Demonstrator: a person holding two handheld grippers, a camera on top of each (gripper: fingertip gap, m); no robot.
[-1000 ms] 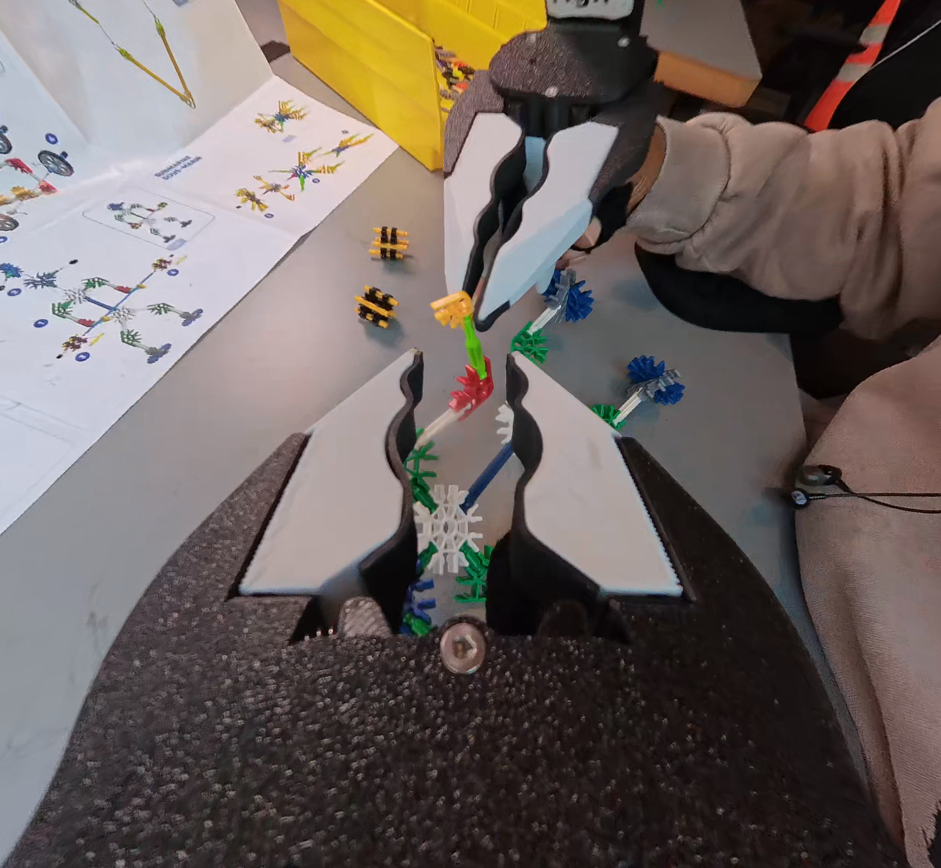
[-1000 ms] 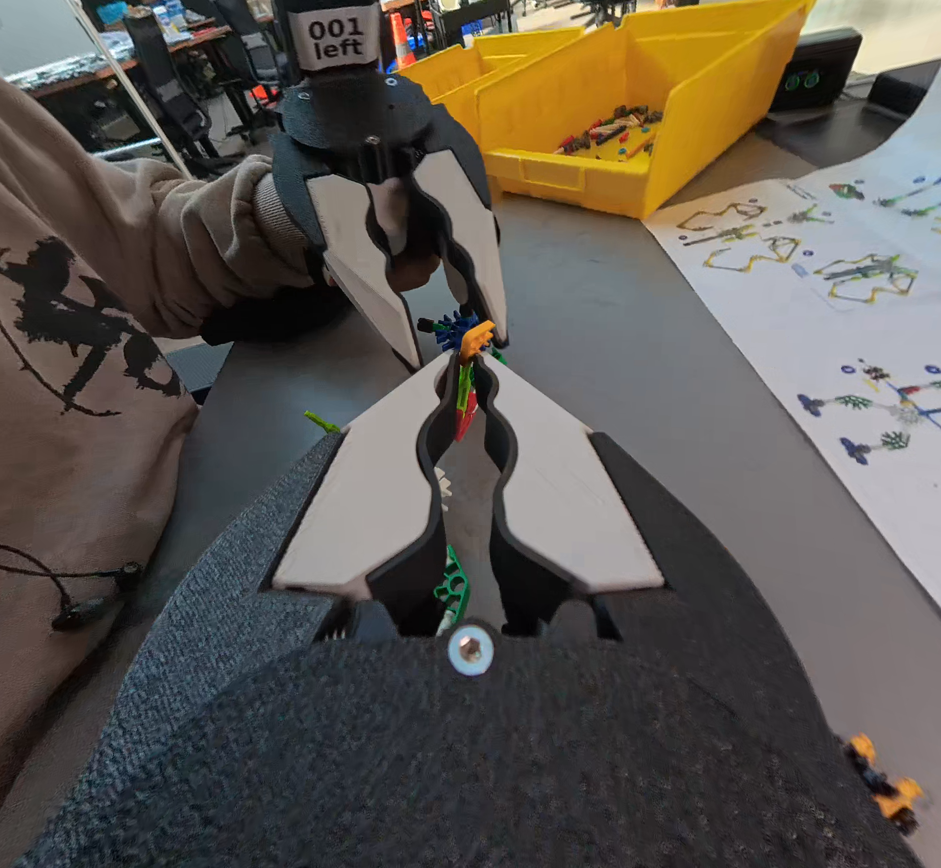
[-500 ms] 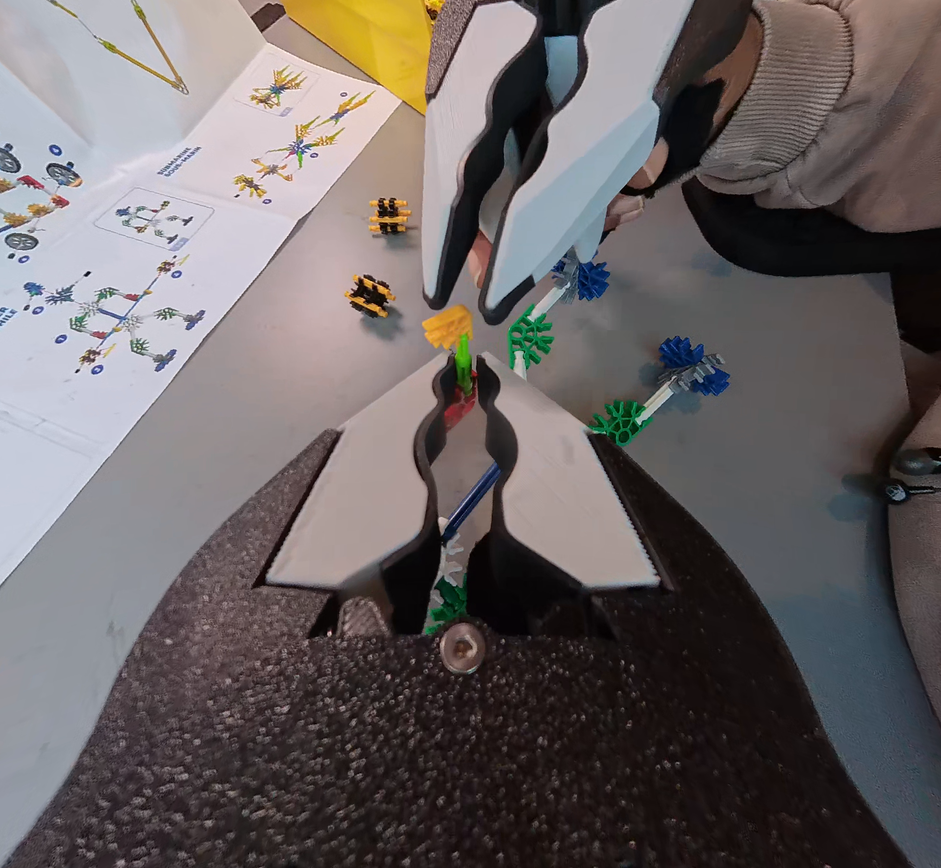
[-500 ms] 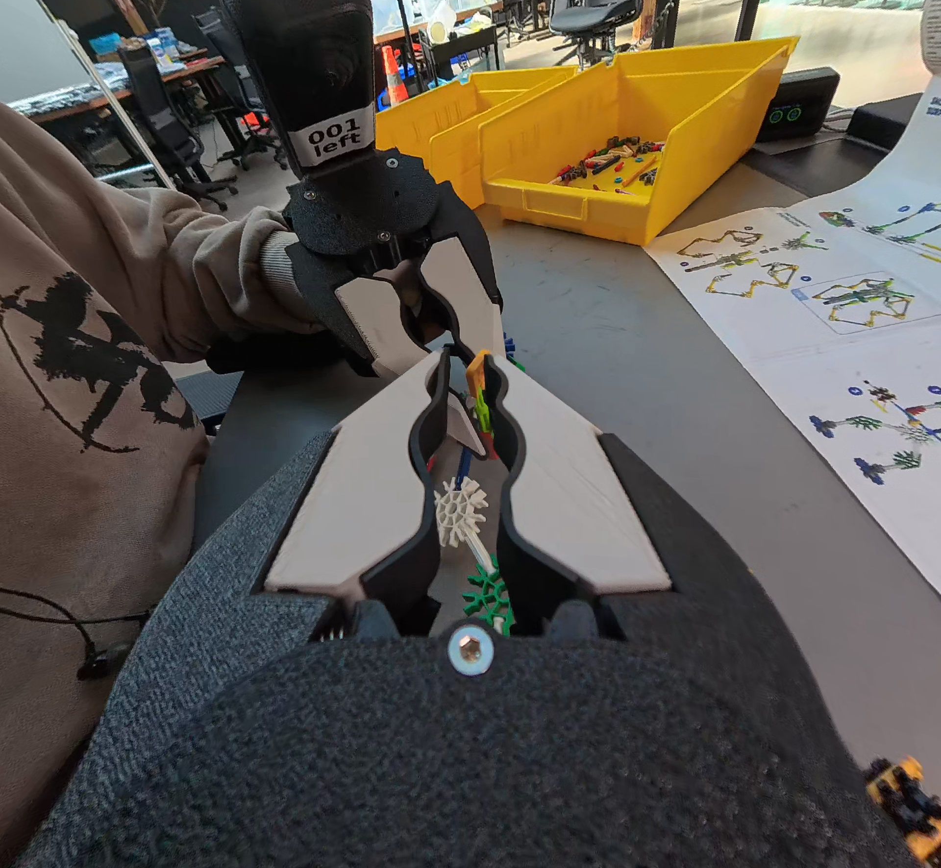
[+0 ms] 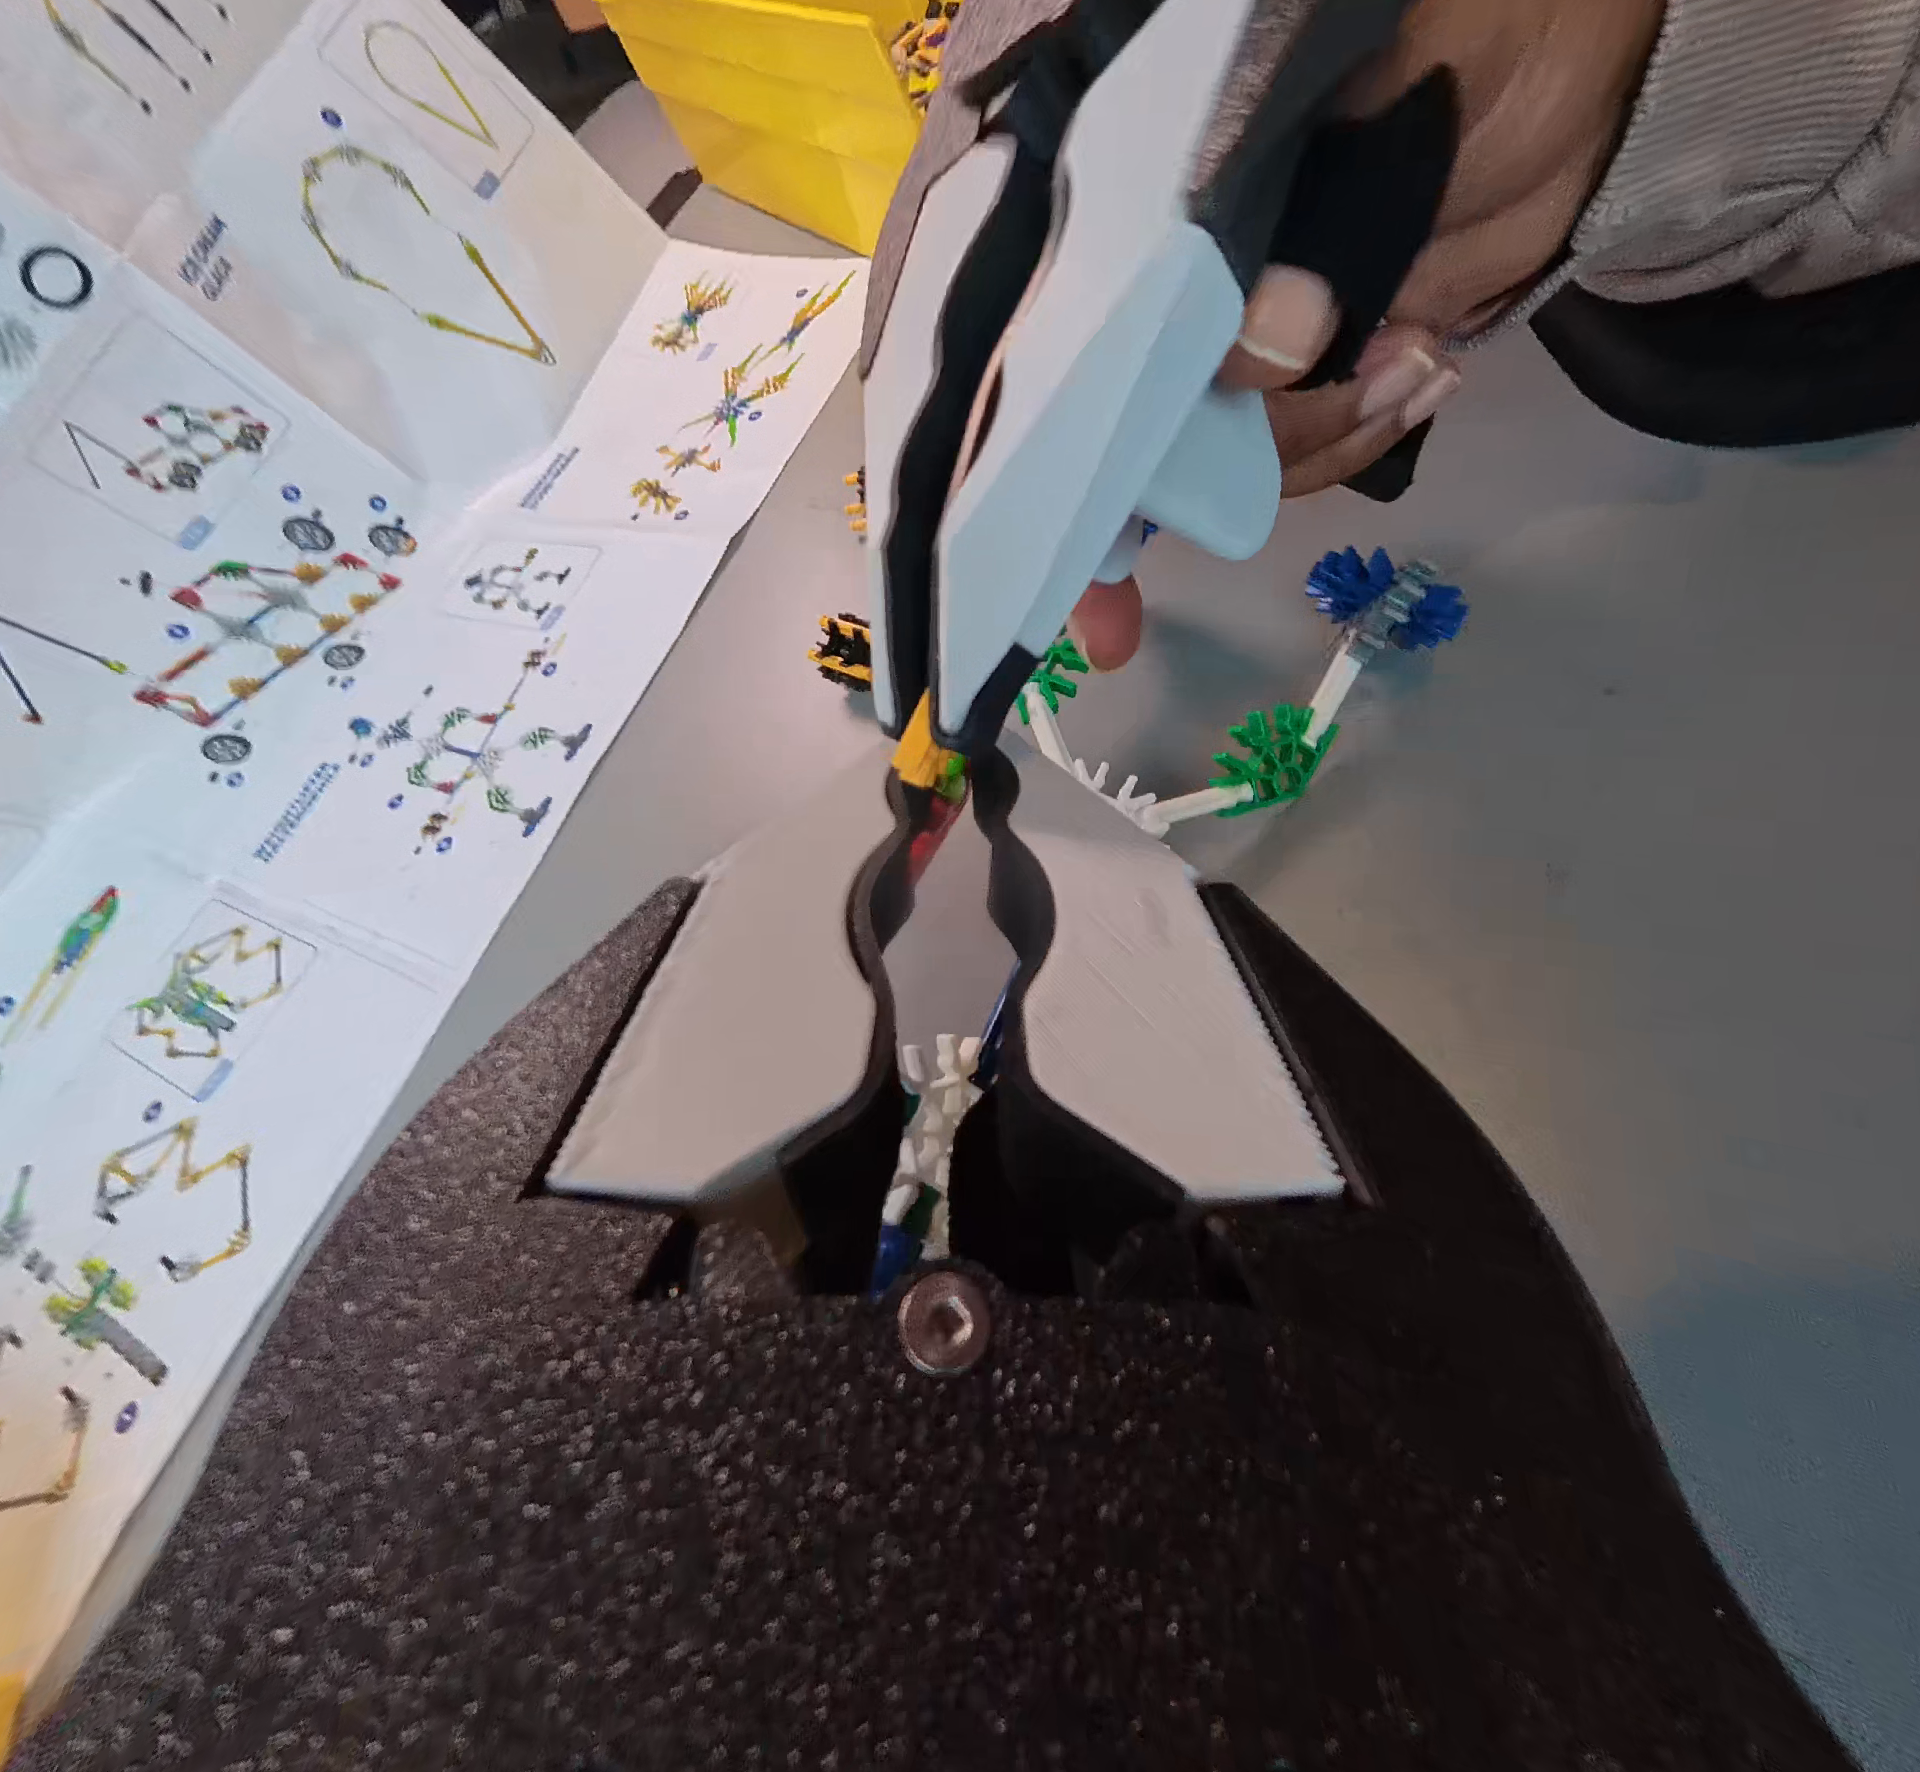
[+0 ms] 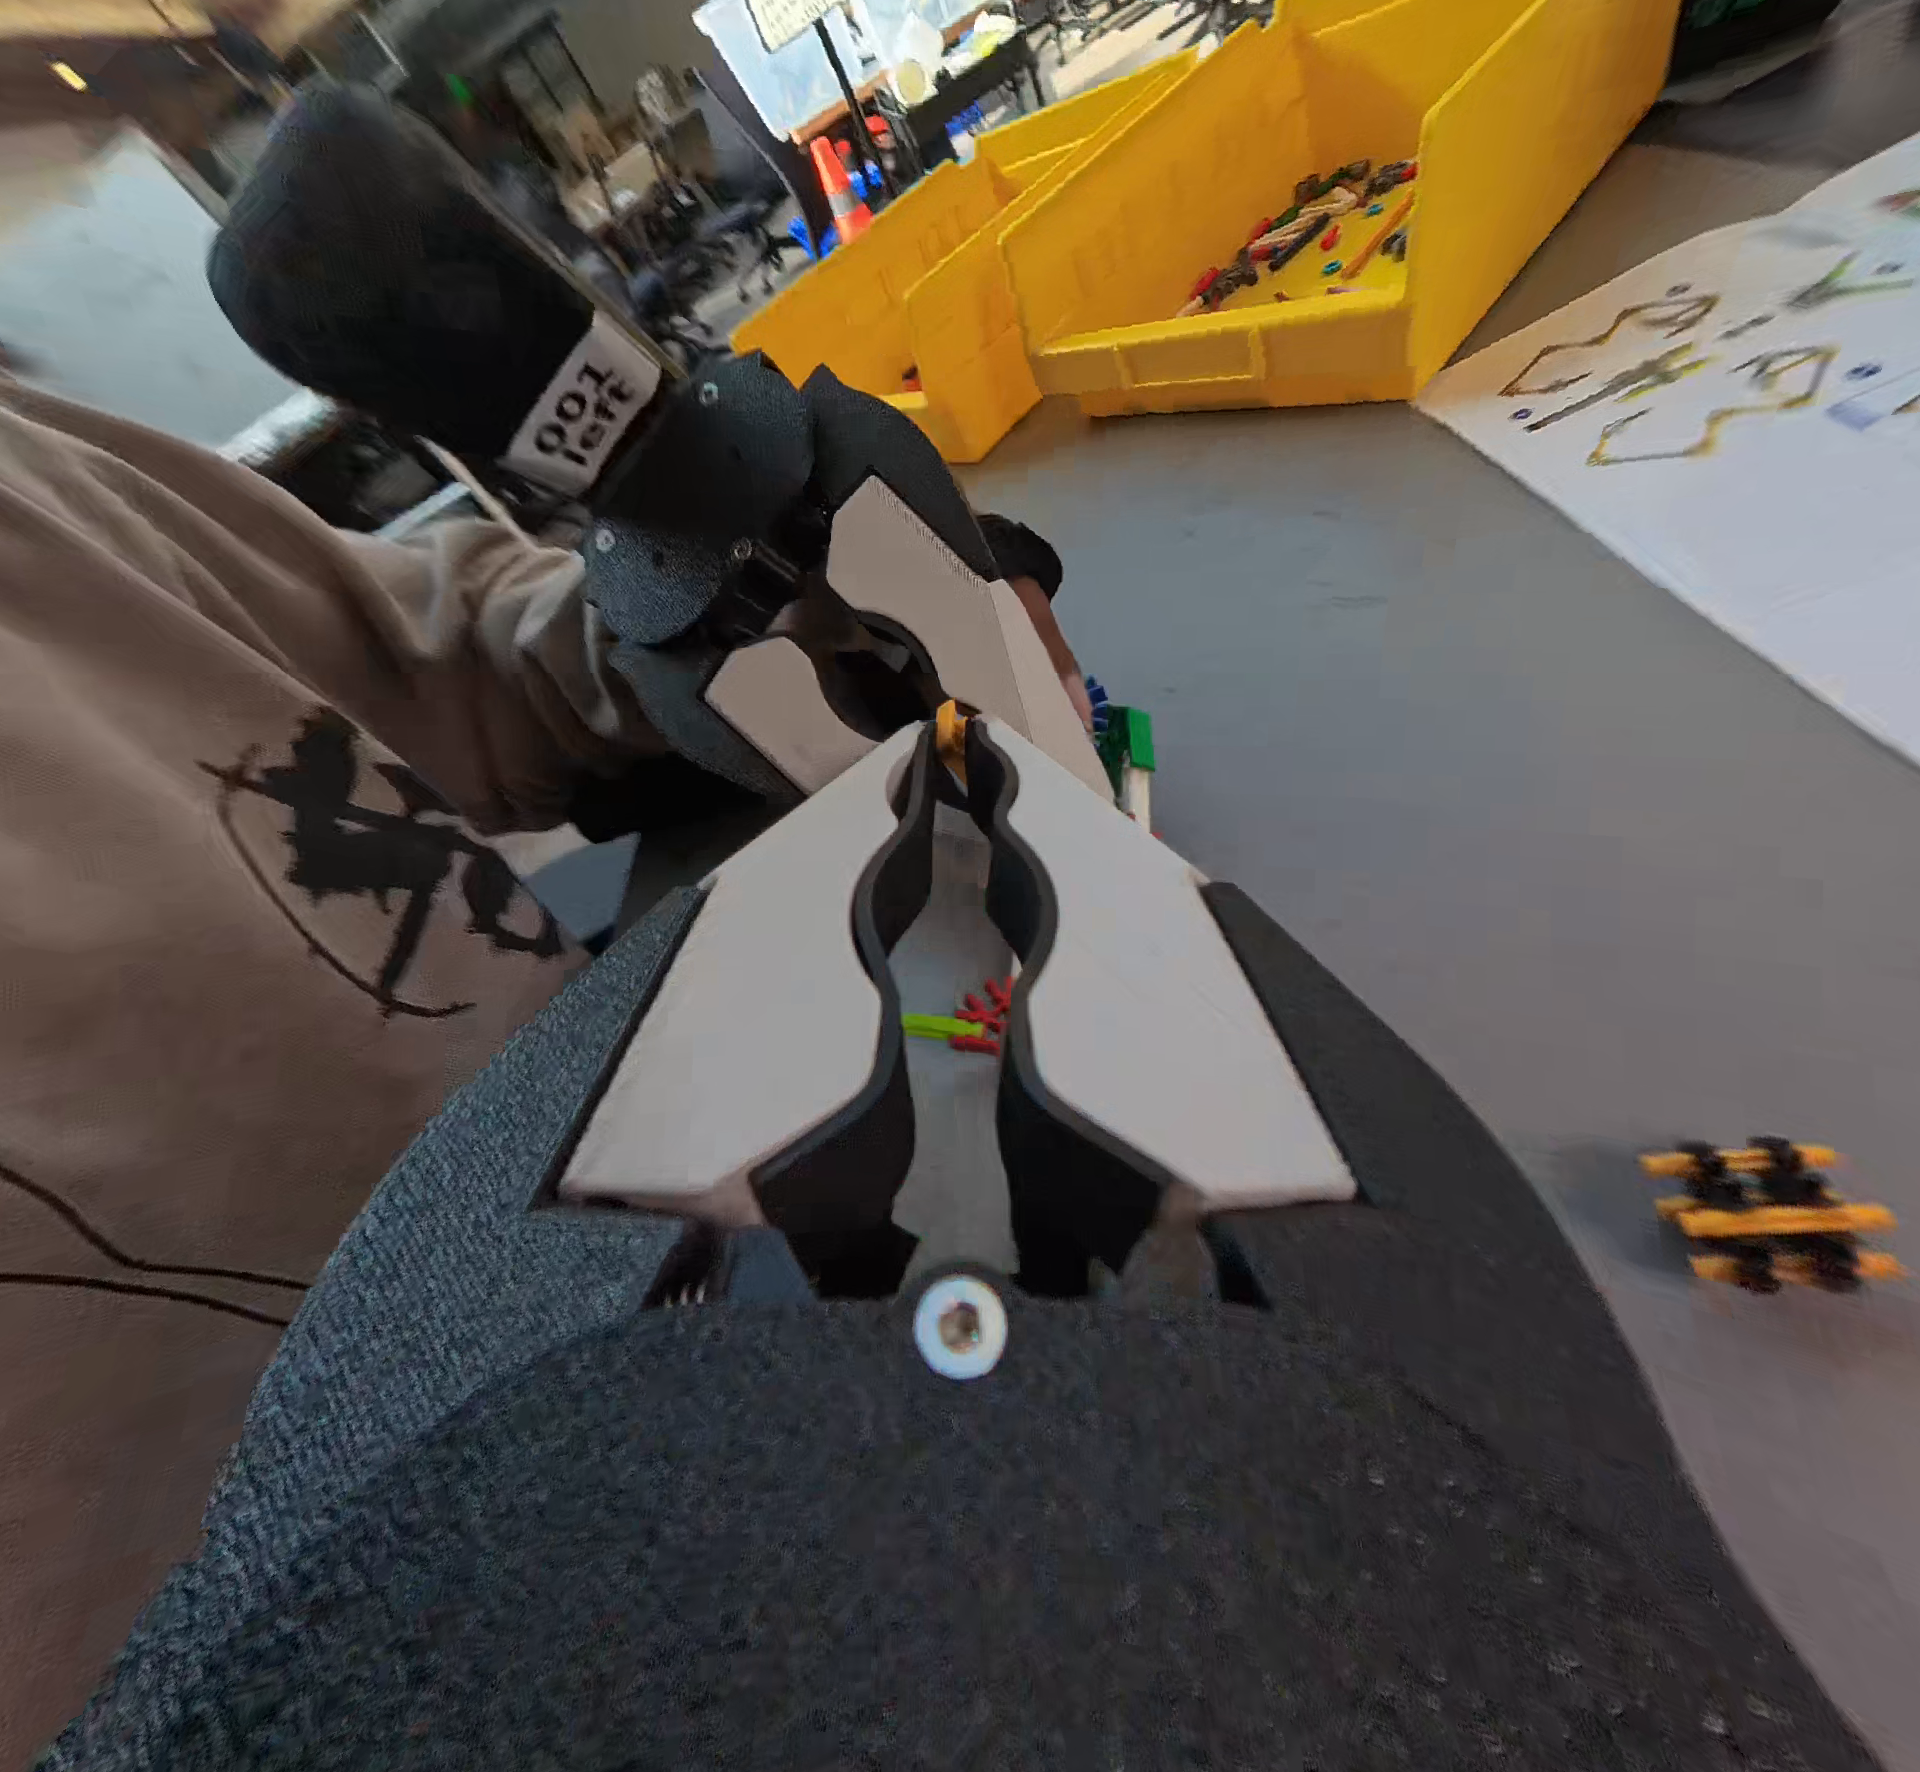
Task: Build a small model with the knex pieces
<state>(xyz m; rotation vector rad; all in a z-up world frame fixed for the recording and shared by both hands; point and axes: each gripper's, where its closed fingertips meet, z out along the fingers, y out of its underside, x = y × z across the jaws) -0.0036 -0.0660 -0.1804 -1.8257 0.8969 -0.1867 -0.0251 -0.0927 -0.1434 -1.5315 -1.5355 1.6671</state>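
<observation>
A small rod-and-connector toy model is held between both grippers above the grey table [image 5: 1558, 995]. My left gripper [image 5: 935, 792] is shut on the model's red connector [image 5: 925, 839], next to a short green rod [image 5: 951, 777]. A white snowflake connector [image 5: 940, 1088] shows between its fingers. My right gripper [image 5: 916, 723] comes down from above, tip to tip with the left, and is shut on the yellow connector [image 5: 914, 748]. In the right wrist view the right gripper [image 6: 948, 748] pinches the yellow connector [image 6: 948, 725]. The red connector [image 6: 982, 1016] shows through the gap.
Yellow bins [image 5: 790, 60] [image 6: 1299, 309] with loose parts stand at the back. A white instruction sheet [image 5: 312, 579] [image 6: 1714, 475] lies alongside. Small black-and-yellow pieces [image 5: 844, 650] [image 6: 1766, 1213] lie on the table. The model's green connector [image 5: 1268, 758] and blue connectors [image 5: 1387, 595] hang to the right. A beige sleeve [image 6: 208, 683] is on the left. Tip to tip, the grippers are about 4 cm apart.
My left gripper closed on the red connector. My right gripper opened, came down close and shut on the yellow connector. Both grippers tilted and drew tip to tip.
</observation>
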